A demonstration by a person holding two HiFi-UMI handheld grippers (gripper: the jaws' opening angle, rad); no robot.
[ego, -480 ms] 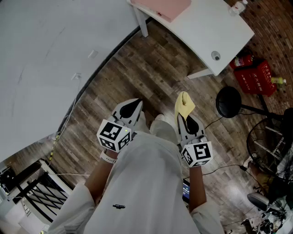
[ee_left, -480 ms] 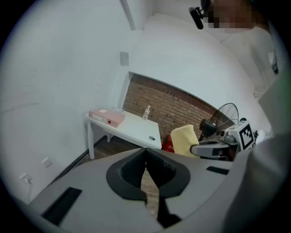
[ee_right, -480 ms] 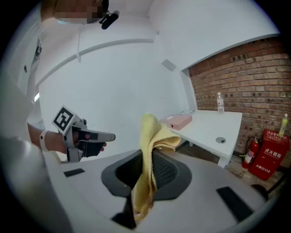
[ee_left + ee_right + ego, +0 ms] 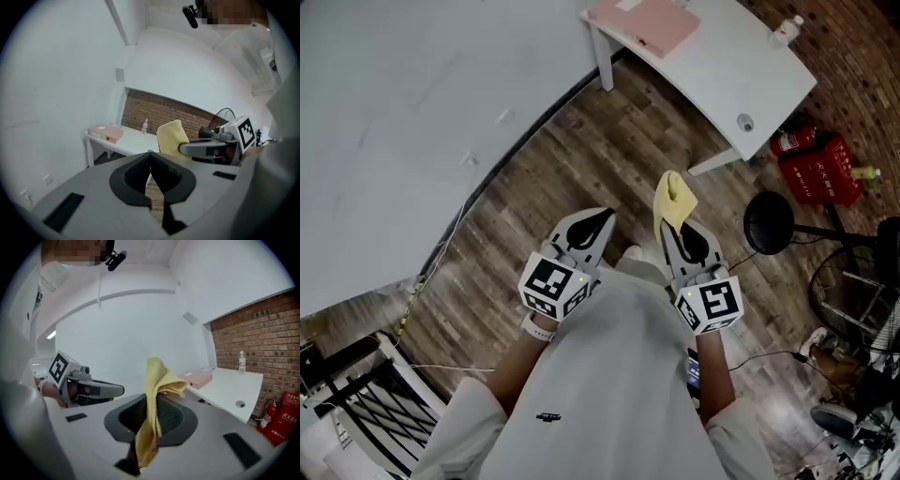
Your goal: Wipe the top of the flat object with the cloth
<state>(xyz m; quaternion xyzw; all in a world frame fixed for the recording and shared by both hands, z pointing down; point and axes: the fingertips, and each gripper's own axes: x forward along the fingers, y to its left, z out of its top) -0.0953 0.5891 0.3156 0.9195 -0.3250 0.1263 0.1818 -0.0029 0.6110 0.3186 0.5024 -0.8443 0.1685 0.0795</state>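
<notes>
While my right gripper [image 4: 152,398] has its jaws pinched on the cloth [image 4: 156,376], a bunched fold stands above the tips and the tail hangs back behind them. My left gripper [image 4: 150,153]: jaws together, nothing between. Pink folder [image 4: 643,23] lies flat on the white tabletop [image 4: 727,70], well apart, ahead of both. Judgement: the step is the approach. I should hold the pinch firm, lay the free fold flat on the folder top, and steady the folder with the left if it slides.
</notes>
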